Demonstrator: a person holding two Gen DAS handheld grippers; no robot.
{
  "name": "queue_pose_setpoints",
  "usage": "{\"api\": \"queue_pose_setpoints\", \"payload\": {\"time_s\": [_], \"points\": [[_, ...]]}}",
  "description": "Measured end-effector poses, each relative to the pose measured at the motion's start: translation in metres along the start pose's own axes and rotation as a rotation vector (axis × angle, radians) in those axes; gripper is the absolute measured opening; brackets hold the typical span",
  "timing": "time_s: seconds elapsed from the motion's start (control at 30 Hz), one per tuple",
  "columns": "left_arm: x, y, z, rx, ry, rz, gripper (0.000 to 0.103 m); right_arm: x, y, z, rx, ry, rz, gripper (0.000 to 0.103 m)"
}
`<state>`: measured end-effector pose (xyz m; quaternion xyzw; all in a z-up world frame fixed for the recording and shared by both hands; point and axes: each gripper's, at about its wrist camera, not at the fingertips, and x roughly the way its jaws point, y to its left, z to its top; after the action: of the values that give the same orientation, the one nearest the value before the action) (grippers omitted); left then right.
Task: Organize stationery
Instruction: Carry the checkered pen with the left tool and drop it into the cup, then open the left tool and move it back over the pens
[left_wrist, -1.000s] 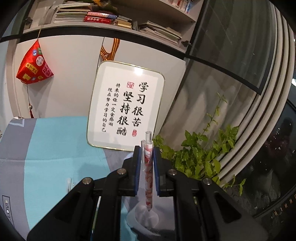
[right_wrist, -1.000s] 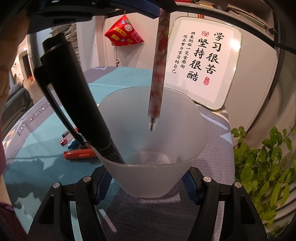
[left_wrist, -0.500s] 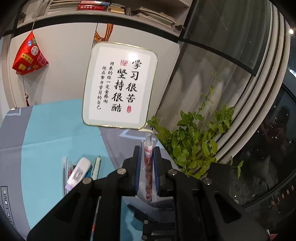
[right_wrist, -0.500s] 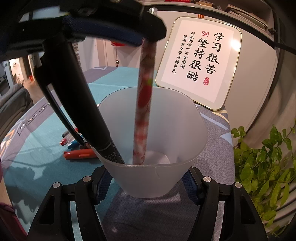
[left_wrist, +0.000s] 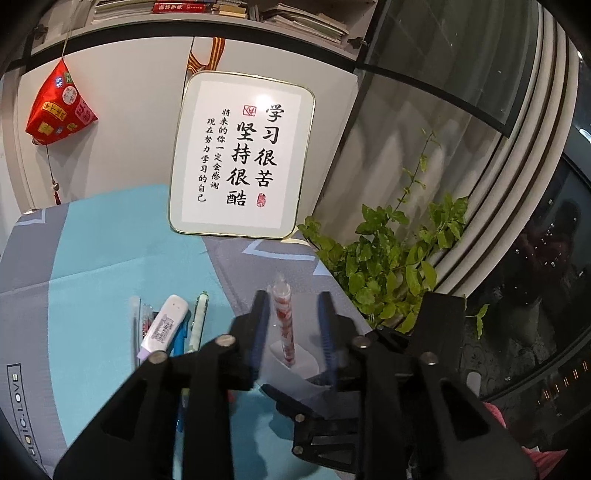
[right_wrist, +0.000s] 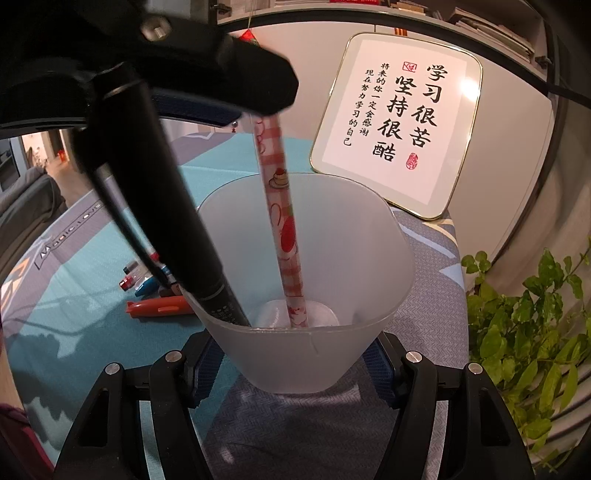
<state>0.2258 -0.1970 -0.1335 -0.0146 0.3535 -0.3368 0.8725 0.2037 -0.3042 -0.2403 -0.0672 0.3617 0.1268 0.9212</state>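
Observation:
A frosted white cup is held between the fingers of my right gripper, which is shut on its base. A red-and-white patterned pen stands inside it, its tip on the cup's floor, beside a thick black marker leaning on the rim. My left gripper is open above the cup; the pen stands free between its spread blue pads. Its black finger crosses the top of the right wrist view.
Several pens and a white correction tape lie on the teal and grey mat; an orange pen and others lie left of the cup. A framed calligraphy sign leans at the back. A green plant stands at the right.
The left gripper lowered the patterned pen into the cup, then opened and let it go. The pen now rests on the cup's floor. The right gripper kept holding the cup.

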Motion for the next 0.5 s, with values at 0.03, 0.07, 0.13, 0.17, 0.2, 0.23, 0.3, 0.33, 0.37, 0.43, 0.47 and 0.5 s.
{"api": "queue_pose_setpoints", "payload": {"time_s": [0.03, 0.07, 0.13, 0.17, 0.2, 0.23, 0.3, 0.33, 0.37, 0.43, 0.47, 0.5], "points": [[-0.003, 0.001, 0.001, 0.001, -0.007, 0.003, 0.028, 0.000, 0.000, 0.000, 0.000, 0.000, 0.000, 0.069], [-0.008, 0.003, 0.002, 0.001, -0.019, 0.008, 0.030, 0.000, 0.000, 0.000, 0.001, 0.000, 0.001, 0.069], [-0.019, 0.010, 0.005, -0.002, -0.054, 0.032, 0.039, 0.000, 0.000, 0.000, 0.001, 0.000, 0.001, 0.069], [-0.025, 0.016, 0.007, -0.009, -0.077, 0.054, 0.046, 0.000, 0.000, 0.000, 0.001, 0.000, 0.001, 0.069], [-0.031, 0.023, 0.008, -0.018, -0.099, 0.083, 0.047, 0.000, 0.000, 0.000, 0.001, 0.000, 0.001, 0.069], [-0.036, 0.032, 0.009, -0.033, -0.115, 0.117, 0.048, 0.000, 0.000, 0.000, 0.001, 0.000, 0.001, 0.069], [-0.039, 0.052, 0.008, -0.073, -0.115, 0.167, 0.048, 0.000, 0.000, 0.000, 0.001, 0.000, 0.001, 0.069], [-0.040, 0.061, 0.007, -0.097, -0.108, 0.186, 0.048, 0.000, 0.000, 0.000, 0.001, 0.001, 0.001, 0.069], [-0.039, 0.073, 0.003, -0.127, -0.098, 0.207, 0.048, 0.000, 0.000, 0.000, 0.001, 0.001, 0.001, 0.069], [-0.036, 0.085, -0.002, -0.153, -0.076, 0.230, 0.048, 0.000, 0.000, 0.000, 0.001, 0.001, 0.002, 0.069], [-0.033, 0.091, -0.007, -0.159, -0.058, 0.243, 0.048, 0.000, 0.000, 0.000, 0.001, 0.001, 0.002, 0.069], [-0.029, 0.095, -0.011, -0.162, -0.039, 0.258, 0.047, 0.000, -0.001, 0.000, 0.002, 0.001, 0.002, 0.069]]}}
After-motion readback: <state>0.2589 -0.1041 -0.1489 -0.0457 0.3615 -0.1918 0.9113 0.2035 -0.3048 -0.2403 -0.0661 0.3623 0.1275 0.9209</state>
